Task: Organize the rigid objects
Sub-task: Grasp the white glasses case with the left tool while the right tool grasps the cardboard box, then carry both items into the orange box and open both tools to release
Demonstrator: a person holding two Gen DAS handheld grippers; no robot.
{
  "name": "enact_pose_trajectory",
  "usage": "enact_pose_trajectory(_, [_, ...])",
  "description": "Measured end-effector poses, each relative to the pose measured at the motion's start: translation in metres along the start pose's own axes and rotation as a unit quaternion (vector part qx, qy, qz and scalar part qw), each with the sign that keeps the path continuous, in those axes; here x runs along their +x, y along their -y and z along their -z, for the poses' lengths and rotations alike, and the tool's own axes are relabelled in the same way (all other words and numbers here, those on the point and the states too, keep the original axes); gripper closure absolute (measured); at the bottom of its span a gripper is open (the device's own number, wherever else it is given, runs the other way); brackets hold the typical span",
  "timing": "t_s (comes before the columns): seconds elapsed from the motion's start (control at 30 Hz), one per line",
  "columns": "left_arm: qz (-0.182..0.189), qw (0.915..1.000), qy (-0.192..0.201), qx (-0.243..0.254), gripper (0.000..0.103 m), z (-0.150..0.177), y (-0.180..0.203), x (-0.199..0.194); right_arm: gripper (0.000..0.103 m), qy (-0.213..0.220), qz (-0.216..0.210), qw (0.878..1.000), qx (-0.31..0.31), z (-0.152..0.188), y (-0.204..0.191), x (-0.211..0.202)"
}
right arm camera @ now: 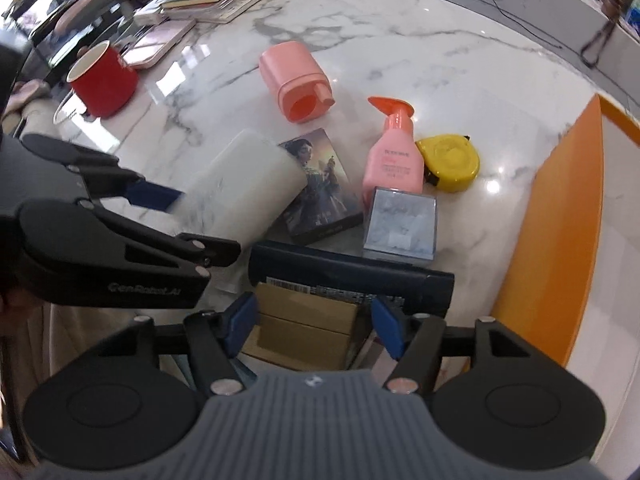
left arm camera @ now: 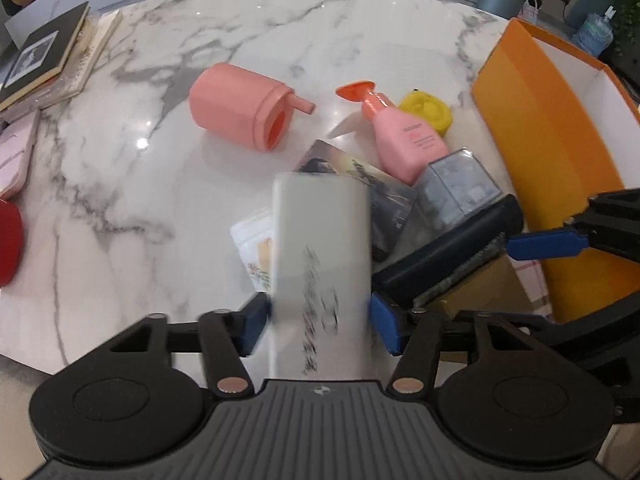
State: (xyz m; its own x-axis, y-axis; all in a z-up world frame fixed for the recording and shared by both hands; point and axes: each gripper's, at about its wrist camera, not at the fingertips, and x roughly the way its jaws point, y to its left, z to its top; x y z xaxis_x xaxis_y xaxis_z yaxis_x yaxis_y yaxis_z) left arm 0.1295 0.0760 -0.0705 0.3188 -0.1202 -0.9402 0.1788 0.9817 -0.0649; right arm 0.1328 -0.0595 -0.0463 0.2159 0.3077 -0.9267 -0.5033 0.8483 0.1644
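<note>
Marble table (left arm camera: 168,184), centre frame: left gripper (left arm camera: 318,320) pinches blurred white power bank (left arm camera: 320,248), seemingly lifted. Right gripper (right arm camera: 314,322) spread, nothing held, above black case (right arm camera: 348,276).

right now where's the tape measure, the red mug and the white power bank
tape measure (right arm camera: 450,162), right wrist view, on its yellow round face
red mug (right arm camera: 105,89), right wrist view, on its red side wall
white power bank (left arm camera: 320,236), left wrist view, on its flat white face
</note>
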Motion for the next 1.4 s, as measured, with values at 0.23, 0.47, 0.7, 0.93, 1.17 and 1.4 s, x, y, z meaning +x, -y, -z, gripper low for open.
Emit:
enact_pose_trajectory(0.23, [-0.008,0.9998,-0.010,0.015,0.031,-0.003,0.004,0.003,0.028,-0.018,0.000,1.000,0.019,0.007,-0.006,0.010])
enact_pose_trajectory(0.47, [-0.012,0.9991,-0.036,0.017,0.028,0.004,0.006,0.014,0.036,-0.035,-0.006,0.999,0.032,0.013,-0.003,0.026])
enact_pose_trajectory(0.7, [-0.009,0.9988,-0.049,0.006,0.034,0.009,0.007,0.022,0.036,-0.024,-0.013,0.999,0.035,0.019,-0.001,0.029])
enact_pose_trajectory(0.93, [-0.011,0.9998,-0.010,-0.009,0.035,0.018,0.005,0.002,0.041,0.000,-0.021,0.999,0.034,0.023,-0.001,0.016])
enact_pose_trajectory(1.17, [-0.014,0.9994,0.027,-0.015,0.035,0.014,0.010,-0.032,0.042,0.038,-0.019,0.999,0.028,0.021,0.001,-0.016])
enact_pose_trajectory(1.4, [-0.001,0.9970,0.078,-0.001,0.035,0.002,0.033,-0.076,0.042,0.109,-0.004,0.994,0.028,0.020,0.010,-0.069])
